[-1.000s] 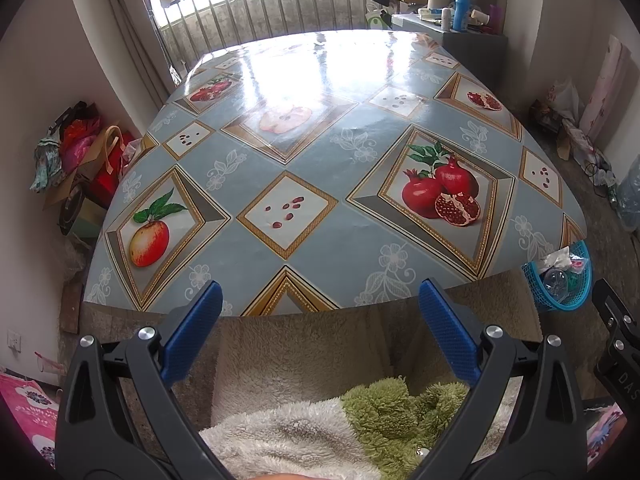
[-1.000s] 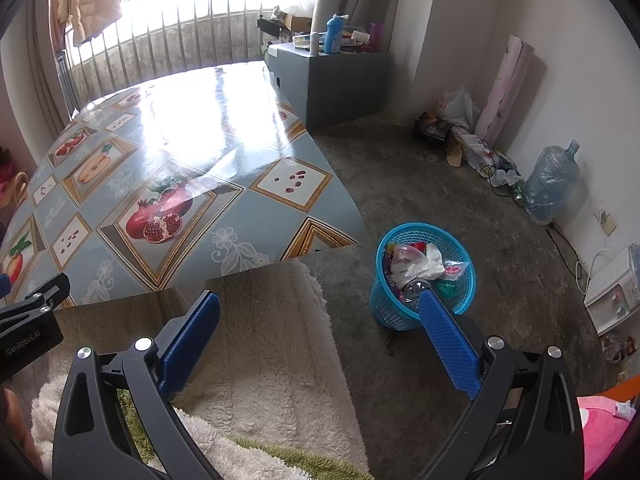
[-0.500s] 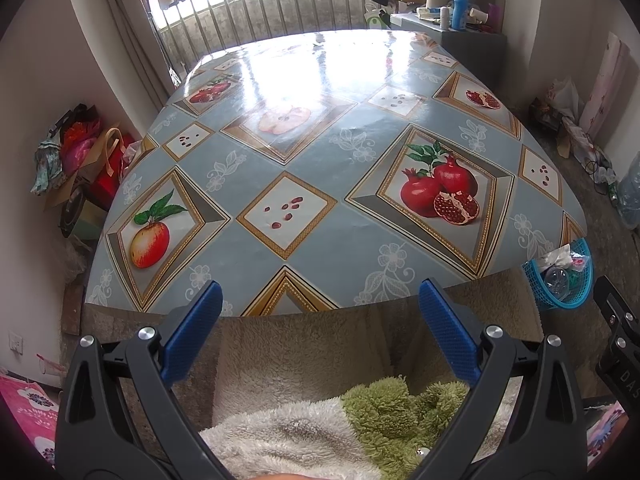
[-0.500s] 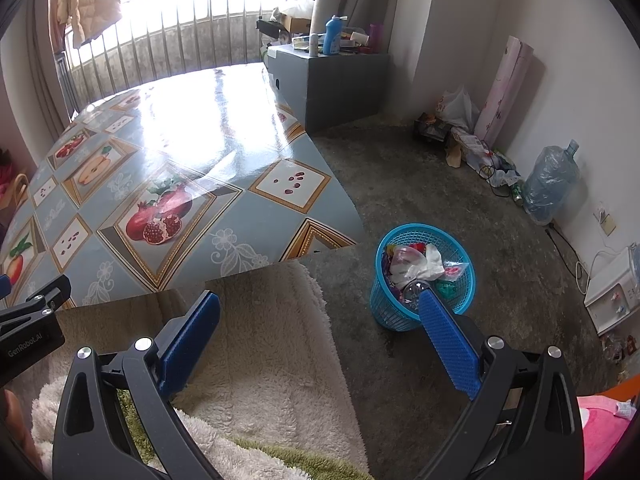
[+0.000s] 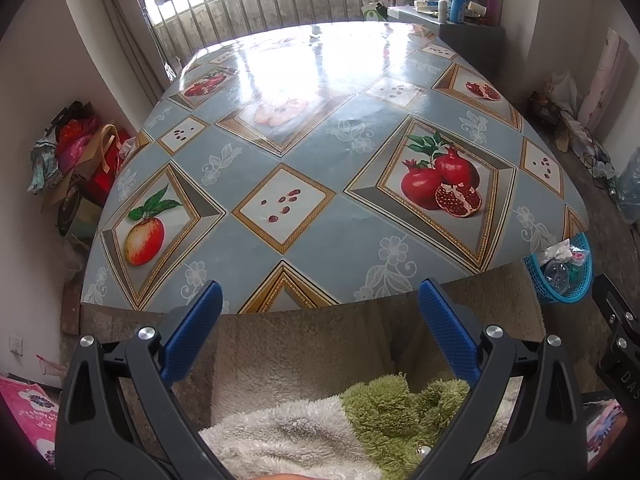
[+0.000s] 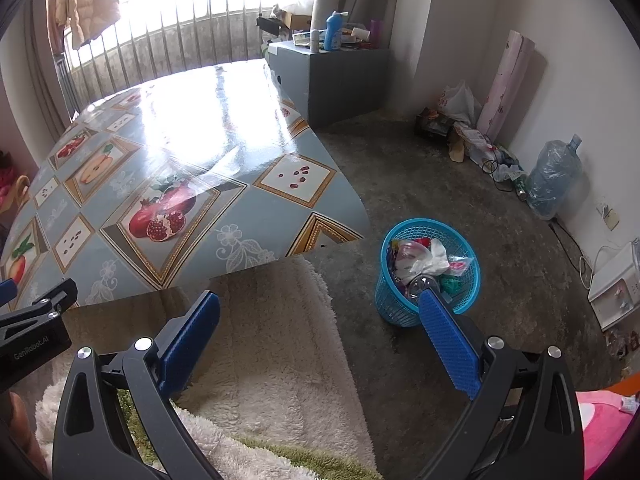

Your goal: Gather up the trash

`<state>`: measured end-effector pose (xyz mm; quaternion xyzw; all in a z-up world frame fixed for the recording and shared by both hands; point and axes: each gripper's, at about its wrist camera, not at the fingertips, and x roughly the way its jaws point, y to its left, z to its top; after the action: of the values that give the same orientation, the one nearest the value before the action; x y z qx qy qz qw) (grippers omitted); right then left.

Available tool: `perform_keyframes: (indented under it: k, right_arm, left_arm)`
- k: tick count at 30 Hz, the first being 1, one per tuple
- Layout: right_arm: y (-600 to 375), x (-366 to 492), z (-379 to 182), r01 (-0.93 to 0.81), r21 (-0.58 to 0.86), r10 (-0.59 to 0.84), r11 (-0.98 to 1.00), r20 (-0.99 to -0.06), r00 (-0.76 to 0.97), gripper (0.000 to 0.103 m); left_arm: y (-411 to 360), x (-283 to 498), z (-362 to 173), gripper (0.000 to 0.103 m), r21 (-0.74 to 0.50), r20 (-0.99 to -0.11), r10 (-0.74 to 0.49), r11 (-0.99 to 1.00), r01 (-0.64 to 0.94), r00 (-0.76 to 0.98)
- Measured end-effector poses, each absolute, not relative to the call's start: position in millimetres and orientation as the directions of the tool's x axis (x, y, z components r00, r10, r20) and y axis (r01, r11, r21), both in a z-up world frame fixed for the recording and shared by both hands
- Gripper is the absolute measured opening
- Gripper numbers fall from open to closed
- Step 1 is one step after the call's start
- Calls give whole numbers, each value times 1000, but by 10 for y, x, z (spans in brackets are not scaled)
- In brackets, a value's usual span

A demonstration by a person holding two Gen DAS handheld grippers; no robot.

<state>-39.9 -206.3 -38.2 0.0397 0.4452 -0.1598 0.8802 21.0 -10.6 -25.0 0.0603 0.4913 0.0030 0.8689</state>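
Observation:
A blue plastic basket [image 6: 404, 310] stands on the concrete floor right of the table, holding crumpled wrappers, white paper and a clear bottle; it also shows in the left wrist view [image 5: 568, 294]. My right gripper [image 6: 320, 312] is open and empty, held above the rug with its right finger in front of the basket. My left gripper [image 5: 320, 300] is open and empty, held just off the table's near edge. The table [image 5: 320, 216] has a glossy fruit-print cloth with no loose items on it.
A beige shaggy rug [image 6: 272, 344] lies below both grippers. A grey cabinet [image 6: 332, 80] with bottles stands behind the table. A water jug [image 6: 554, 180], bags and cables line the right wall. Bags [image 5: 76, 160] are piled at the left wall.

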Motion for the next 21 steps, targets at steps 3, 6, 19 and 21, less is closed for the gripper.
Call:
perform_keyframes:
  k: [3,6,19,21]
  right_arm:
    - [-2070,-429,-403,329,-54,-239,943,-798,554,97]
    - [-2097,-464,-436,342,-39,-234,939,-800,552,97]
    - [-2195,-513,-437,348,3,-209,938,-793,573,97]
    - [-2205,-516,-437,350,7,-208,937,-792,574,97]
  left_arm:
    - [-139,226,-267,94,121,-860,65,989,79,507]
    - [-208,228,-260,94,133,-859,63,986,104,507]
    - [-418,162,-161,94,178,-843,78,974,138,533]
    - [-439,158,-158,94,182,-842,80,973,140,534]
